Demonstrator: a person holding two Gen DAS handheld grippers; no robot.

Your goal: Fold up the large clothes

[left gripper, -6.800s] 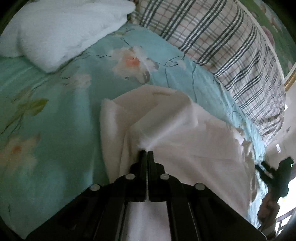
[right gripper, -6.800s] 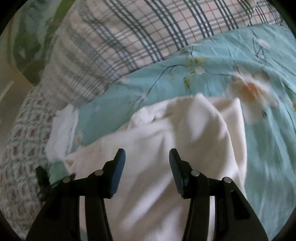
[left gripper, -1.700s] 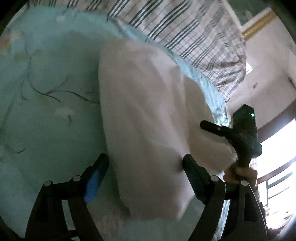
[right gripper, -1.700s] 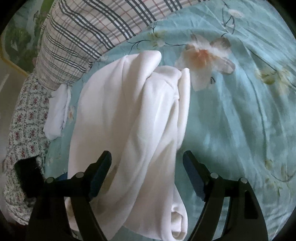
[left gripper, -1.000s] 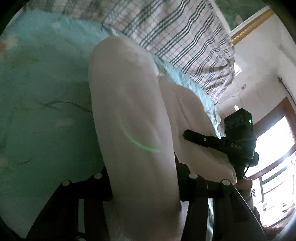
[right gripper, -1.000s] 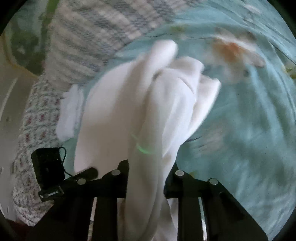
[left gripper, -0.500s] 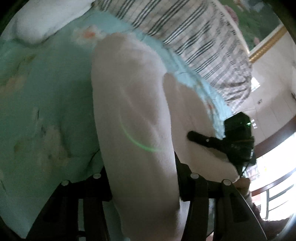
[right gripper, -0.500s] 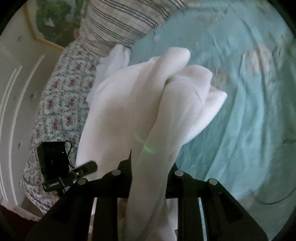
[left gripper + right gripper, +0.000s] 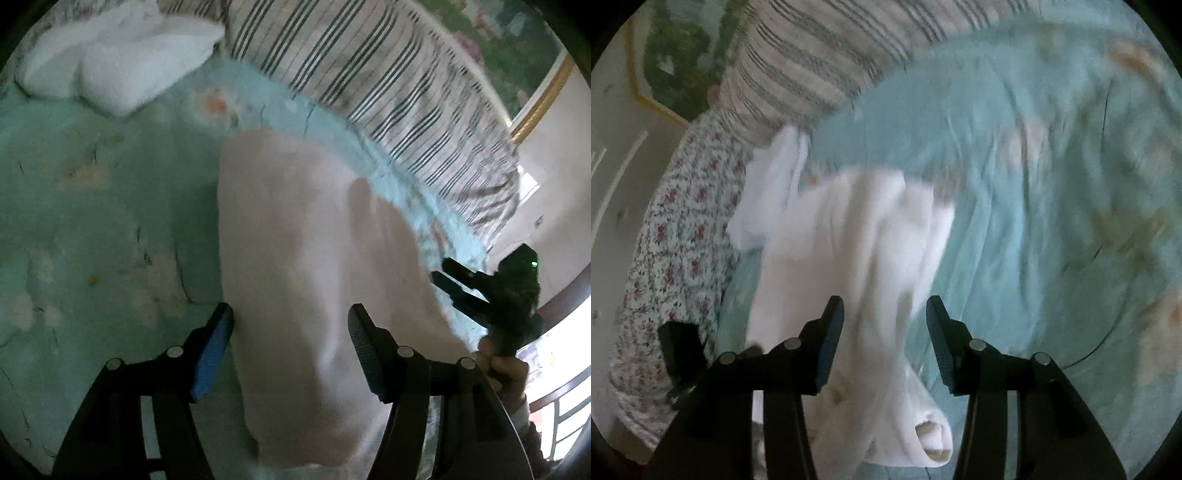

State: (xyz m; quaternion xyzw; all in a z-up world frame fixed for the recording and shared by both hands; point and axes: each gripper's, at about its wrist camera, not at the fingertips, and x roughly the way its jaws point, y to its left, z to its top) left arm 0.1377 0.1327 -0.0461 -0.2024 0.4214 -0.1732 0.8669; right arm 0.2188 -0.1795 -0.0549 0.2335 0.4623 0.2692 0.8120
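A bed spread with a pale turquoise sheet printed with faded flowers (image 9: 92, 221) fills both views. In the left wrist view, a folded white fluffy blanket (image 9: 114, 62) lies at ten o'clock. A long cushion in white fabric with dark checked stripes (image 9: 369, 85) runs along the far edge from twelve to two o'clock. Behind it, at one o'clock, a gold-framed green picture (image 9: 517, 48) hangs on a cream wall. Bright window light shows at four o'clock.

The large white soft garment (image 9: 306, 266), folded into a long band, lies on the sheet at the centre. It passes between the left gripper (image 9: 290, 332), whose jaws are opening; the blue-padded fingers (image 9: 210, 354) stand clear on either side. At three o'clock a hand (image 9: 506, 369) holds the right gripper (image 9: 884, 321).

In the right wrist view, a floral-print bedcover with small red blossoms (image 9: 676, 243) hangs at nine o'clock. The garment lies bunched at centre, and the right jaws are opening around it without pressing. No writing can be read.
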